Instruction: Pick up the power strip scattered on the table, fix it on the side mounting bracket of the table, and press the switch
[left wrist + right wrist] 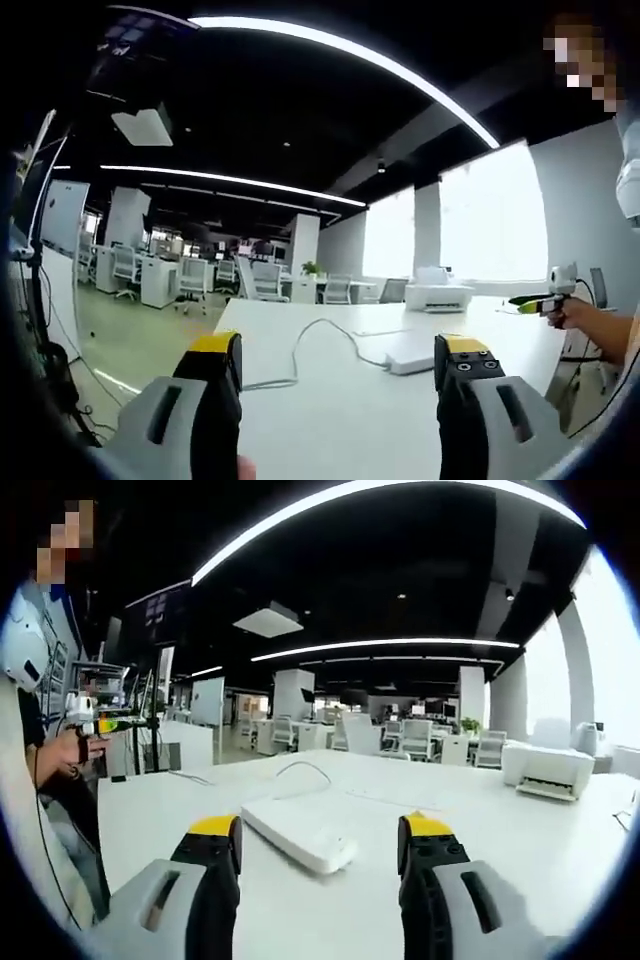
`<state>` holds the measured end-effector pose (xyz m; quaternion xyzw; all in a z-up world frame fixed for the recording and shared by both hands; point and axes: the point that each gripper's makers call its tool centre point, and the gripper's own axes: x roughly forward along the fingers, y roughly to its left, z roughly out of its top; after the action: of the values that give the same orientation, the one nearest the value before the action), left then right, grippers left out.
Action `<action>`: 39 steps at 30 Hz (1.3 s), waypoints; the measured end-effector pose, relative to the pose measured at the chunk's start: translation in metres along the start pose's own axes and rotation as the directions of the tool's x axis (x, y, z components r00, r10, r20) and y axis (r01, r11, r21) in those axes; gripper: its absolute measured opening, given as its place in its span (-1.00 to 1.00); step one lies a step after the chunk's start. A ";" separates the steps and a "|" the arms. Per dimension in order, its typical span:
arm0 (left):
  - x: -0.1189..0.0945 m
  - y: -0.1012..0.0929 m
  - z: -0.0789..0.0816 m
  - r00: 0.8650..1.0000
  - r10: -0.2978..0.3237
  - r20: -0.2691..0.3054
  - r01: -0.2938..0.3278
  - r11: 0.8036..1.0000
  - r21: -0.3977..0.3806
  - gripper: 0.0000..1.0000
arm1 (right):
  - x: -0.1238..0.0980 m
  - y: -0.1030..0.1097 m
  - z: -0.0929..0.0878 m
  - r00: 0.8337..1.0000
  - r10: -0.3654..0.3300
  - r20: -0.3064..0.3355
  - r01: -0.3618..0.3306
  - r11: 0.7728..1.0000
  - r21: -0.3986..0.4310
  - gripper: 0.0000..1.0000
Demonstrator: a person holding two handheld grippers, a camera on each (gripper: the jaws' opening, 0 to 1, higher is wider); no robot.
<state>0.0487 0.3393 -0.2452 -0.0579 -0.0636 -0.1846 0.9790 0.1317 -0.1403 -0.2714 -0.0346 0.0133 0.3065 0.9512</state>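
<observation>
1. While the left tongs (pixel 340 360) hover over the near part of the white tabletop (pixel 330 420), their two yellow-tipped jaws stand wide apart with nothing between them.
2. In the left gripper view the white power strip (pixel 420 353) lies flat on the tabletop, beyond the jaws and closer to the right-hand jaw, touching neither.
3. Its white cable (pixel 310 345) runs from the strip's left end across the tabletop in a loose curve toward the left jaw.
4. The right tongs (pixel 318 842) are likewise spread wide and hold nothing.
5. In the right gripper view the power strip (pixel 298 832) lies on the tabletop (pixel 520 840) just ahead of the jaws, set at a slant in the gap between them, with its near end close to the tips but apart from both.
6. A white printer (pixel 546 769) stands on the far right part of the tabletop in the right gripper view, well apart from the strip; in the left gripper view it sits at the far edge (pixel 438 296).
7. A person's hand (pixel 565 312) at the right of the left gripper view holds a small device beside the tabletop.
8. Office desks and chairs (pixel 400 738) fill the room behind.
</observation>
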 end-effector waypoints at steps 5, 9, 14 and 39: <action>0.001 -0.004 -0.008 0.998 -0.038 -0.040 0.038 0.999 -0.018 0.61 | 0.006 -0.001 0.003 1.000 0.010 0.000 -0.010 1.000 -0.026 0.18; 0.001 -0.003 -0.007 0.999 -0.040 -0.036 0.040 0.999 -0.017 0.61 | 0.012 -0.001 0.001 0.999 0.054 -0.009 -0.054 0.998 -0.013 0.16; -0.001 -0.004 -0.006 0.998 -0.044 -0.040 0.044 0.999 -0.009 0.61 | 0.020 -0.005 -0.004 0.995 0.099 -0.017 -0.099 0.995 -0.006 0.20; 0.001 -0.007 -0.013 0.996 -0.033 -0.087 0.034 0.999 0.007 0.64 | 0.070 -0.023 -0.061 0.954 0.234 -0.185 -0.243 0.970 -0.025 0.26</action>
<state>0.0483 0.3312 -0.2576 -0.0444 -0.0226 -0.2031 0.9779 0.2017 -0.1229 -0.3346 -0.0830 0.0965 0.4149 0.9009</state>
